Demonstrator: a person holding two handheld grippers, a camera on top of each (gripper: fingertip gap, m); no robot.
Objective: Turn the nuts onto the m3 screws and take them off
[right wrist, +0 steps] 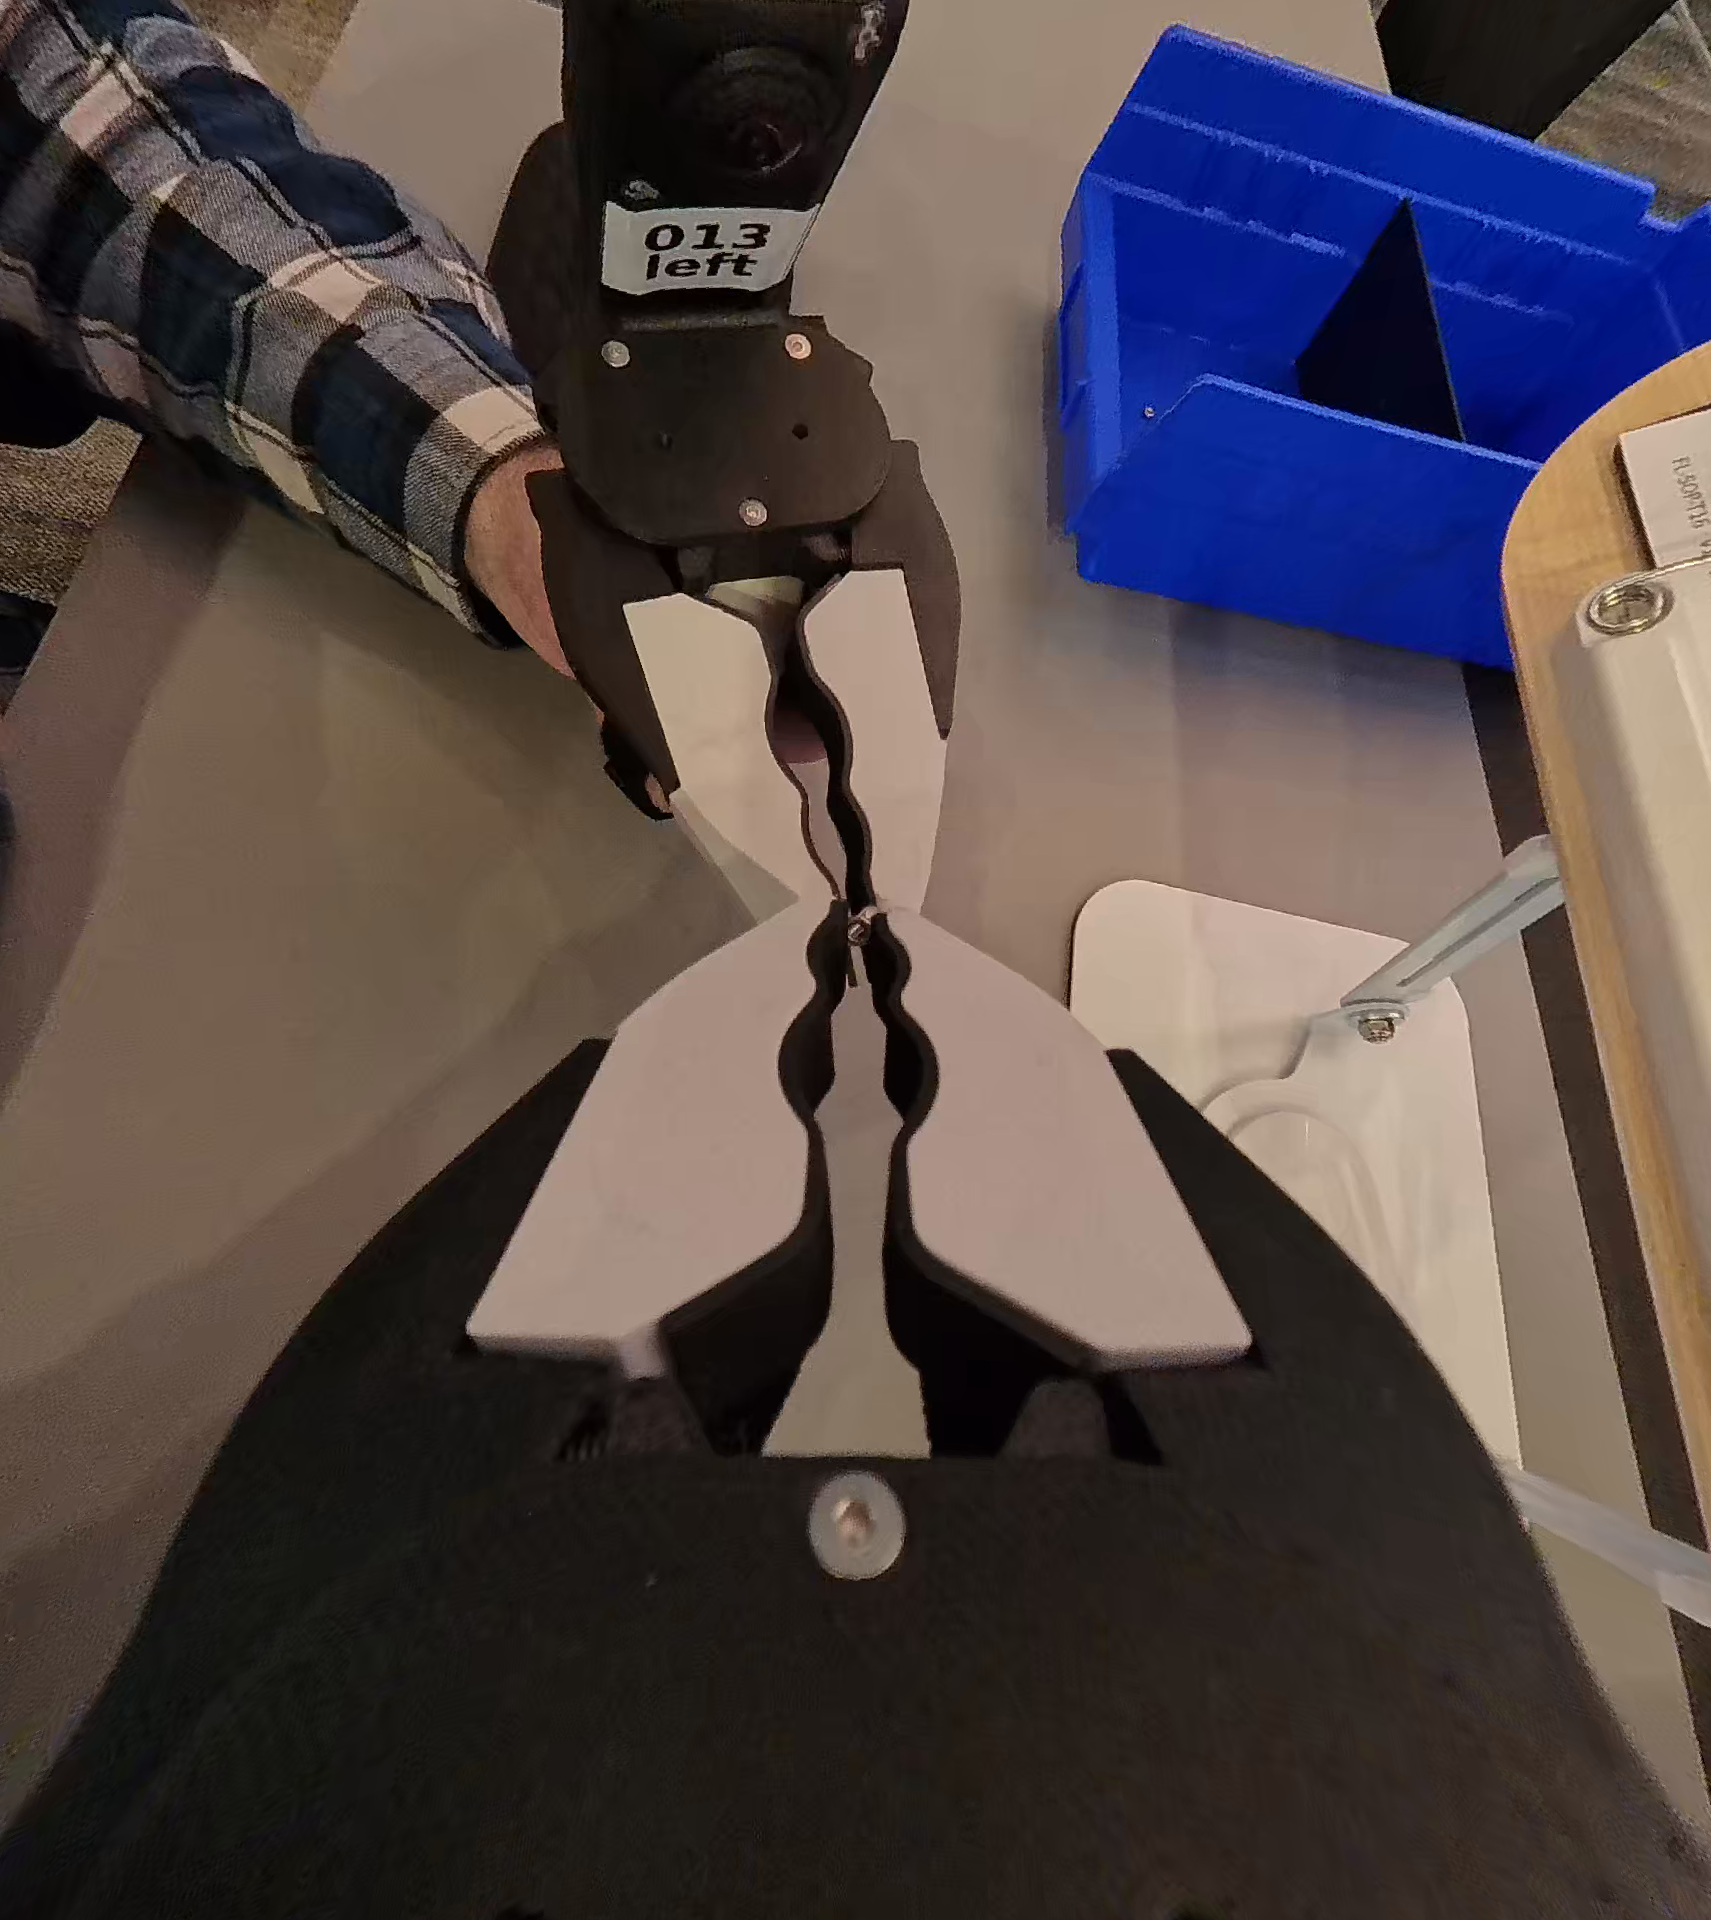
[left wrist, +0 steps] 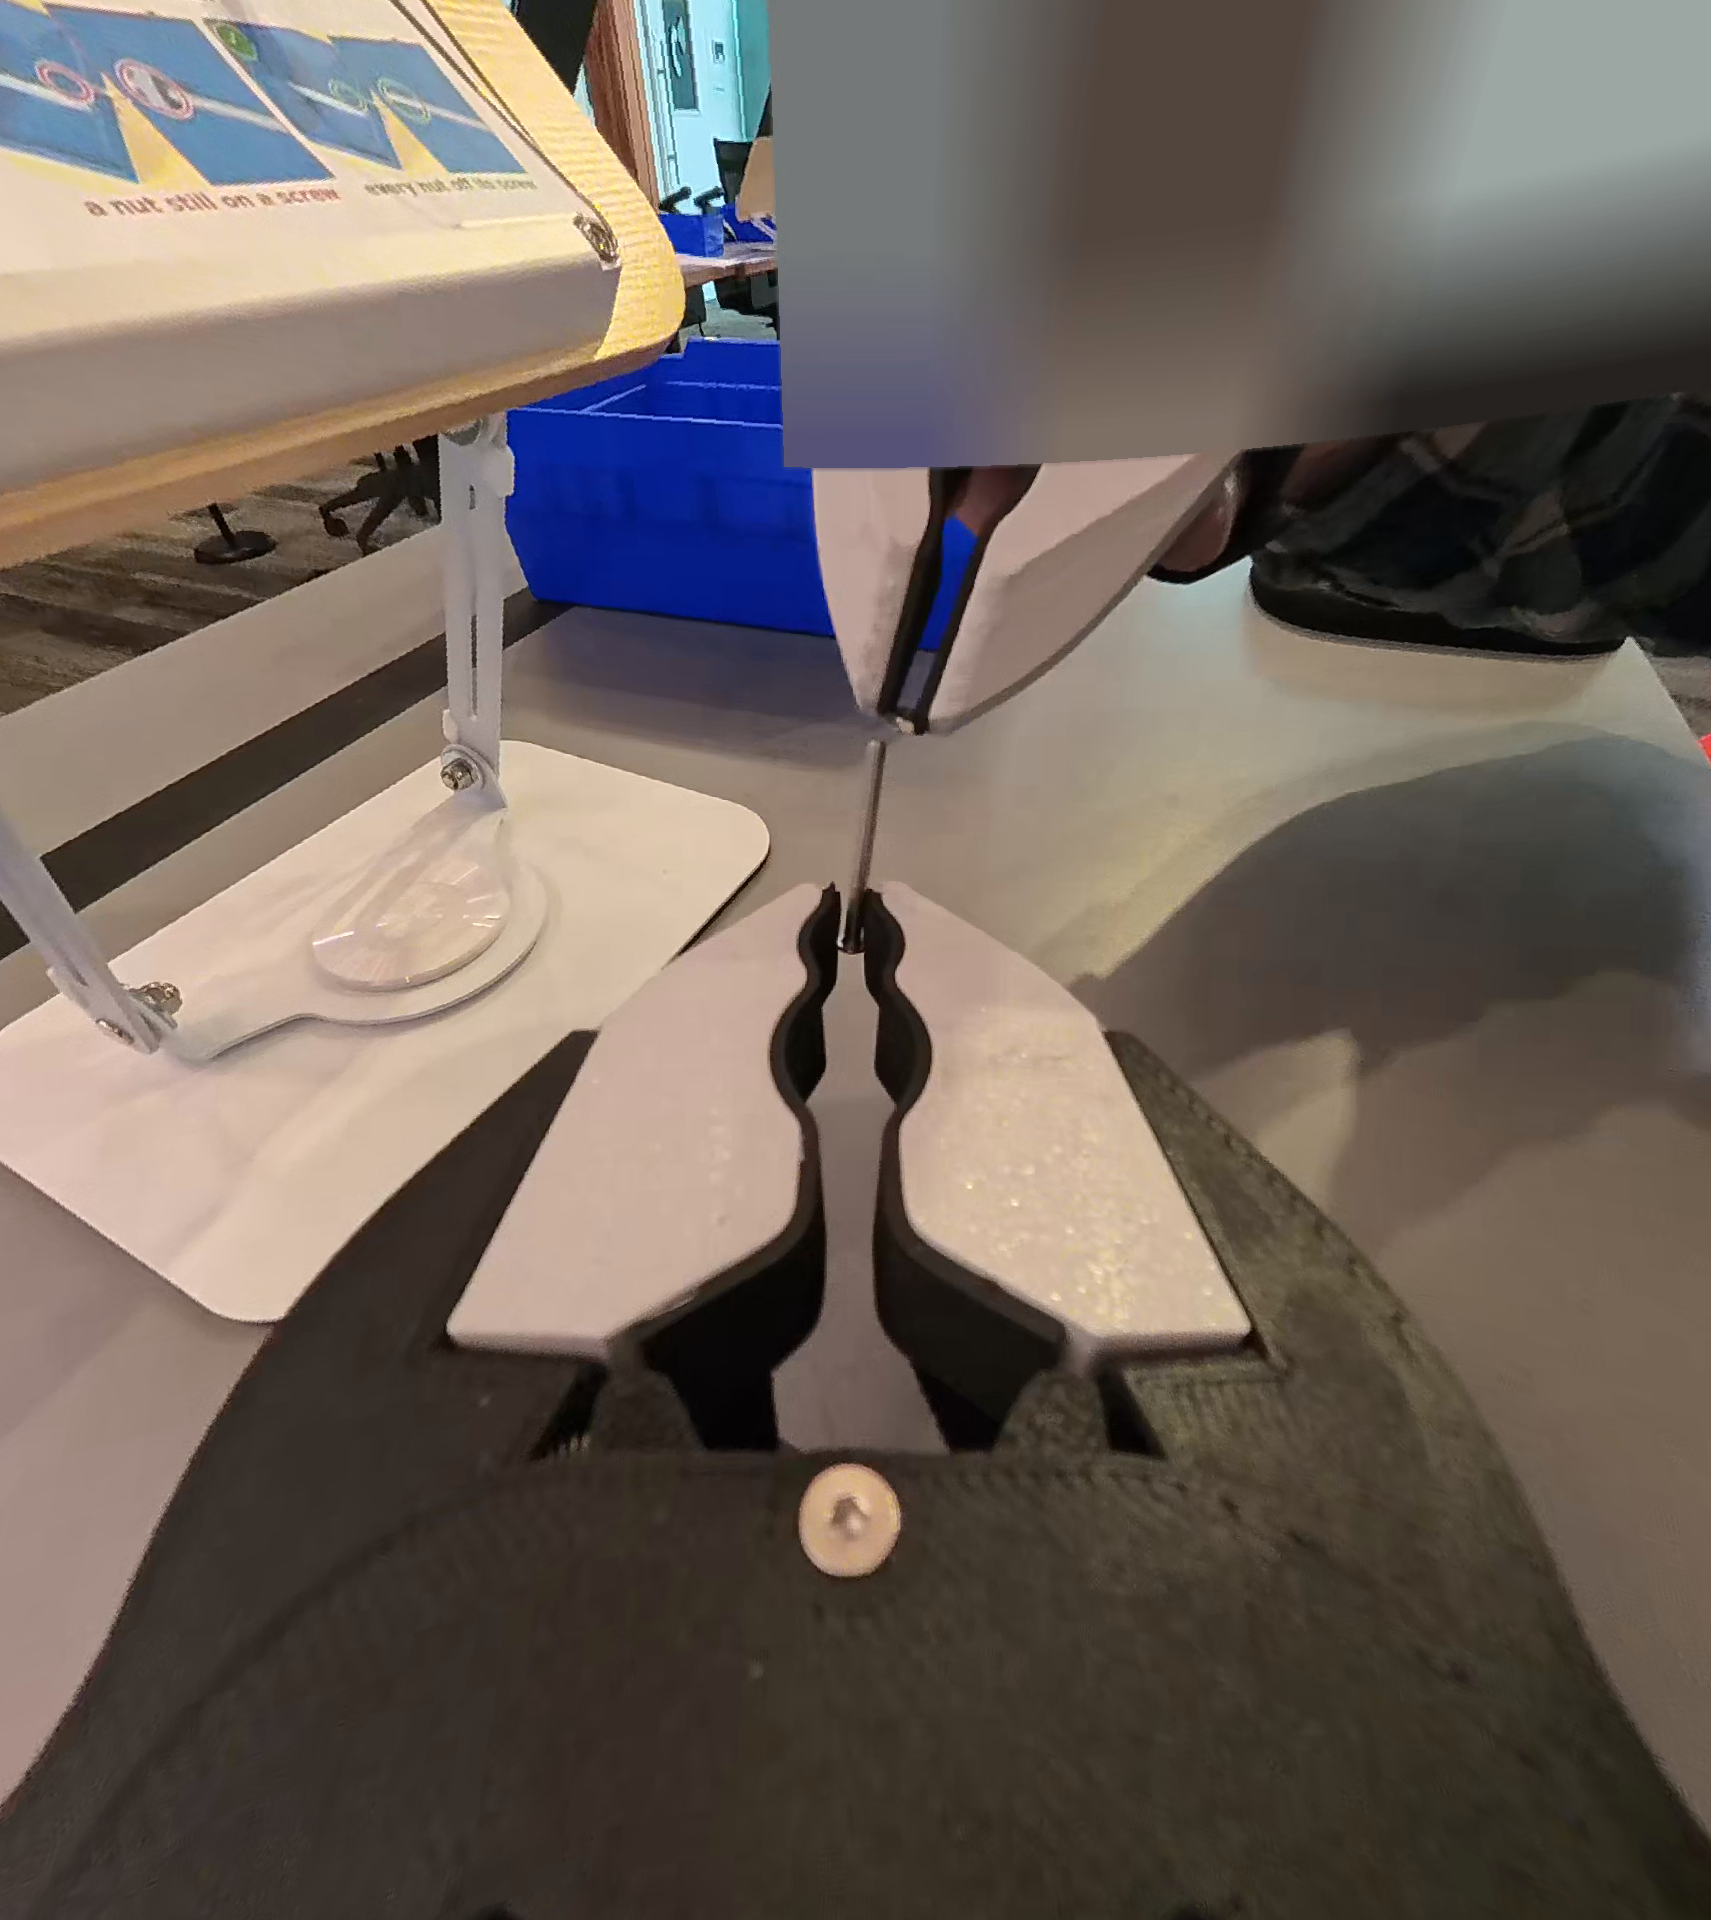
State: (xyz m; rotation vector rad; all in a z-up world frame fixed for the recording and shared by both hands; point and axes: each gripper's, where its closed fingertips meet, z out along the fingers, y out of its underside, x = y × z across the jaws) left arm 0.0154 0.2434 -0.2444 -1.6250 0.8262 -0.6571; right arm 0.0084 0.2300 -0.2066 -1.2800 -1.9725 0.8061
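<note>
The left hand-held gripper (left wrist: 853,914) is closed on one end of a thin metal screw (left wrist: 866,831), its black pads pressing the shaft from both sides. The screw runs straight across to the right hand-held gripper (left wrist: 901,722), whose fingertips pinch its far end, where a small silvery nut or head (right wrist: 858,932) shows between the pads. Both grippers meet tip to tip above the grey tabletop (left wrist: 1142,831), so the screw hangs in the air between them.

A hand (right wrist: 508,561) in a plaid sleeve (right wrist: 207,270) holds the left gripper's black body. A blue plastic bin (right wrist: 1350,499) with a dark divider stands on the tabletop beyond the grippers. Beside them a white stand (left wrist: 363,1039) with a flat base and slotted arms carries a tilted wooden board (left wrist: 259,364) bearing a printed sheet.
</note>
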